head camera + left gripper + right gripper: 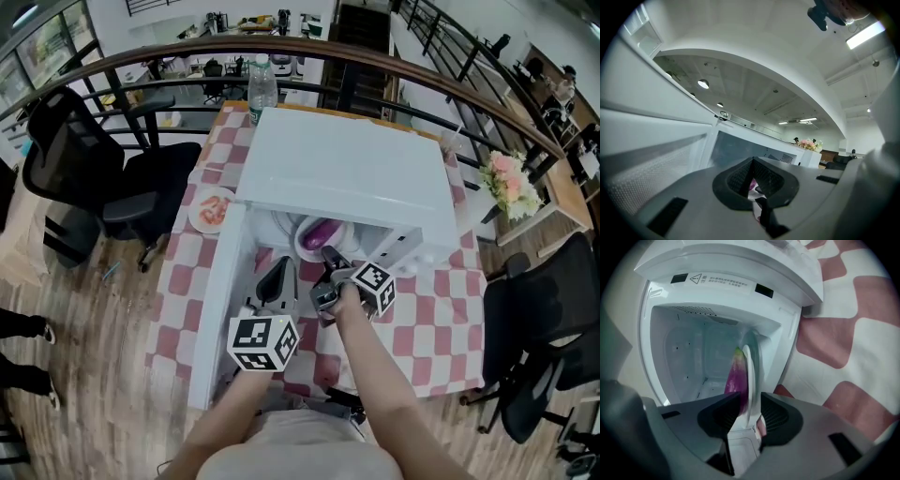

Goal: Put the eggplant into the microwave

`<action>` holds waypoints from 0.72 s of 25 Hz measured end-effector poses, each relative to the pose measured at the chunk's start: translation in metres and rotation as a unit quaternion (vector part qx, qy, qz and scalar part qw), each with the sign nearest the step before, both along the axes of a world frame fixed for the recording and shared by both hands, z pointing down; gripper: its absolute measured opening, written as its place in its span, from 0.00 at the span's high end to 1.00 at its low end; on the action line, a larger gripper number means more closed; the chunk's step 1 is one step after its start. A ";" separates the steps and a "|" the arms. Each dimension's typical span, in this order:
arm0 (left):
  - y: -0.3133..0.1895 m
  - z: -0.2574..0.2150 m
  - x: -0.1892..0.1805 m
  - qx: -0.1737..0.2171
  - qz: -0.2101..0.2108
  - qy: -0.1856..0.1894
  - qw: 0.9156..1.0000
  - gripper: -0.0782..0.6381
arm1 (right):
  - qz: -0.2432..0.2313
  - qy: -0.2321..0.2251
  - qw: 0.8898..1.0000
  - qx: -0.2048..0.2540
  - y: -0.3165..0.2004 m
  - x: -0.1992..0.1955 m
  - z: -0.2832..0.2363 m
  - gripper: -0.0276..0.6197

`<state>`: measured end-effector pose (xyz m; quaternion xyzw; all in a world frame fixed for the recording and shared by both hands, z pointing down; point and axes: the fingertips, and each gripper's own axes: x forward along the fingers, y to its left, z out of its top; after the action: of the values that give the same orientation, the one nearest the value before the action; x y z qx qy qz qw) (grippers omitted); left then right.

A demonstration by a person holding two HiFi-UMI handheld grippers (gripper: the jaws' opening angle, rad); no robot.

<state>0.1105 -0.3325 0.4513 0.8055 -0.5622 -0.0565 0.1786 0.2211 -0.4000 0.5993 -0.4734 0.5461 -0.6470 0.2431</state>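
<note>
R hand-held gripper [750, 411] clamped on rim of plate [748, 371]. Eggplant [735, 378] lies on plate, at mouth of open microwave [347, 164] on worktop [450, 309]. L hand-held gripper [751, 180]: jaws together, empty. Assessment: eggplant light, smooth, prob. slippery, may roll. Grip plate rim, keep level.

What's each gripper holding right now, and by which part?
The right gripper clamps the plate by its near rim, eggplant lying on it; the left gripper holds nothing.

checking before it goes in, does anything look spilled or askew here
Nothing stands out. The eggplant lies on its white plate, and the right gripper is shut on the plate's rim at the mouth of the open microwave.
</note>
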 end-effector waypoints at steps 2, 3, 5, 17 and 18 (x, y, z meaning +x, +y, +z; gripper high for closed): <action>0.000 0.000 0.000 -0.001 0.001 0.001 1.000 0.89 | -0.002 -0.006 1.000 0.003 0.003 0.000 0.000 0.73; 0.000 0.000 0.000 -0.001 0.002 0.001 1.000 0.89 | -0.002 -0.006 1.000 0.003 0.006 0.002 0.000 0.73; 0.001 0.000 0.002 0.000 0.006 -0.001 1.000 0.89 | 0.001 -0.008 1.000 0.002 0.013 0.005 0.002 0.73; 0.002 0.001 0.003 0.003 0.011 -0.004 1.000 0.89 | 0.009 -0.033 0.999 0.016 0.022 0.005 -0.005 0.88; 0.002 0.001 0.002 0.002 0.011 -0.004 1.000 0.89 | 0.009 -0.031 0.999 0.016 0.021 0.005 -0.005 0.88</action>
<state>0.1129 -0.3303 0.4522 0.8123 -0.5538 -0.0524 0.1750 0.2261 -0.3795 0.5946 -0.4541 0.5441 -0.6503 0.2736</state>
